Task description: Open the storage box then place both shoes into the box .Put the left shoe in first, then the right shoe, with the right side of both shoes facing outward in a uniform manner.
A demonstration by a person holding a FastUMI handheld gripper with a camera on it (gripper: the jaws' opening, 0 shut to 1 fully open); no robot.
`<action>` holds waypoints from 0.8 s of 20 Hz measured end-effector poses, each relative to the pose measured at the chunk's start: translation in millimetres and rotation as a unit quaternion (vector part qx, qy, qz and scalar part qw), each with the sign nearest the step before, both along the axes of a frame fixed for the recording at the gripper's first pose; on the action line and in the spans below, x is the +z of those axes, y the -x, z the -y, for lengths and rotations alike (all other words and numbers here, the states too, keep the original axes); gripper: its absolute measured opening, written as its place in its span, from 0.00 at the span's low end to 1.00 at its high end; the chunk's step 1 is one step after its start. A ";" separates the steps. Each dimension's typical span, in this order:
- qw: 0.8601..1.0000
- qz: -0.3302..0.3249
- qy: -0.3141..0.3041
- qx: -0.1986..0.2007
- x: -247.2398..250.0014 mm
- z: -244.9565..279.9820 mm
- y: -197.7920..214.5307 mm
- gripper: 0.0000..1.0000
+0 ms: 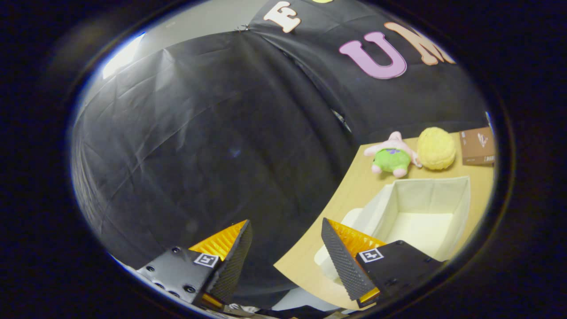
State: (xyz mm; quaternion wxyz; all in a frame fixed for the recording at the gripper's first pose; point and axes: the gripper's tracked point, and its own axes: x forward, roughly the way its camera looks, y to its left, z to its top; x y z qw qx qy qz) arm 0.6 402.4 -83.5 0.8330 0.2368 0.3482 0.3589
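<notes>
A white fabric storage box (460,204) stands open on the wooden table (350,195), its inside empty as far as I see. Its lid (328,259) lies flat beside it, partly behind my right finger. My gripper (285,248) is open with nothing between its fingers, held tilted above the table's edge, with the box beyond the right finger (343,261). The left finger (232,261) hangs over the dark booth cloth beside the table.
Beyond the box on the table sit a pink and green plush toy (392,156), a yellow fuzzy ball (436,148) and a brown cardboard box (477,145). Black booth cloth rises right behind the table's edge.
</notes>
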 end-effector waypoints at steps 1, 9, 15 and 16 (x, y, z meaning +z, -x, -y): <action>1.000 0.010 0.013 -0.005 -3.0 11.9 -0.4 0.99; 0.988 0.088 0.102 -0.077 -9.1 133.4 -18.7 1.00; 0.958 0.152 0.214 -0.116 -31.0 228.3 -25.7 1.00; 0.954 0.159 0.222 -0.126 -30.9 240.6 -27.0 1.00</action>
